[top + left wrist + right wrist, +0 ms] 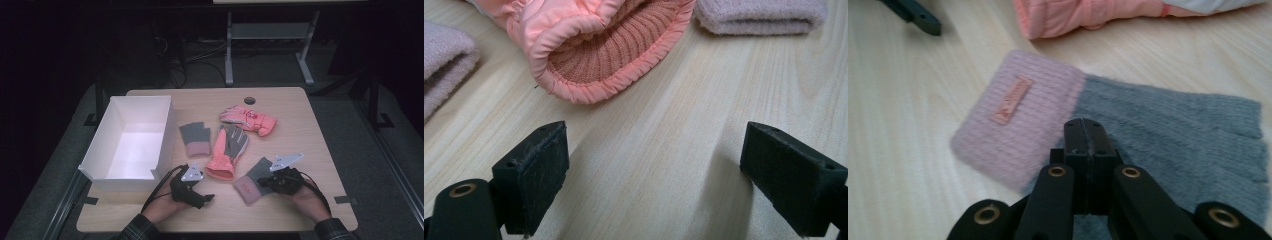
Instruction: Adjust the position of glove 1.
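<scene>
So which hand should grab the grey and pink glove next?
Probably the right. The right gripper is right over the knit glove, jaws shut. The left gripper is open, facing the pink glove instead.

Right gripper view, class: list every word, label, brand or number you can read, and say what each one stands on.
No text can be read.
Small tan label on the pink cuff of the grey knit glove: lettering too blurred to read.
Red mark on the farther pink ski glove, high view: too small to read.
</scene>
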Available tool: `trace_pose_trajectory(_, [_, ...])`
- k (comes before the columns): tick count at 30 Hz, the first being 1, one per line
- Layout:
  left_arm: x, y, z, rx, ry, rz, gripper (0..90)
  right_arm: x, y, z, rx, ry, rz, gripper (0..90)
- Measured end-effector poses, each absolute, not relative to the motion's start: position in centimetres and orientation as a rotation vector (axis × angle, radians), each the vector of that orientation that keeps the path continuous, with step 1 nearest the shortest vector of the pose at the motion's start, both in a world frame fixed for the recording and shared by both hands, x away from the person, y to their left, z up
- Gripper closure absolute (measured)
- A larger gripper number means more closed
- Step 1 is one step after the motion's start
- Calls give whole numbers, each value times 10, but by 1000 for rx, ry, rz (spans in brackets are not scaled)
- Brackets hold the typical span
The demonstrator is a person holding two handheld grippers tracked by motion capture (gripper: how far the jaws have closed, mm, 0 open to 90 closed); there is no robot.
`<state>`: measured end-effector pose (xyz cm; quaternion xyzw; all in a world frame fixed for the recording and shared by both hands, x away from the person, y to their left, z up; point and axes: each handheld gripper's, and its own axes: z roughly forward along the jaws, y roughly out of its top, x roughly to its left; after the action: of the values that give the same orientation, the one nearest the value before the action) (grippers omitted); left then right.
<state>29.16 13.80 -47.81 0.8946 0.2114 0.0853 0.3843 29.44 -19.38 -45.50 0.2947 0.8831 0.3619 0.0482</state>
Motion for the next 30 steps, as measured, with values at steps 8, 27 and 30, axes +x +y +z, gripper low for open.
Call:
trace_pose_trajectory(8, [291,138,-478,2281,540,216,113,298,-187,-461,870,2731,1090,900])
trace_pose_trajectory(27, [292,138,-478,2281,536,218,113,282,-174,-455,794,2724,1159,852])
trace_pose_trajectory(30, [292,138,-478,2280,537,218,113,283,-183,-451,825,2675,1164,761])
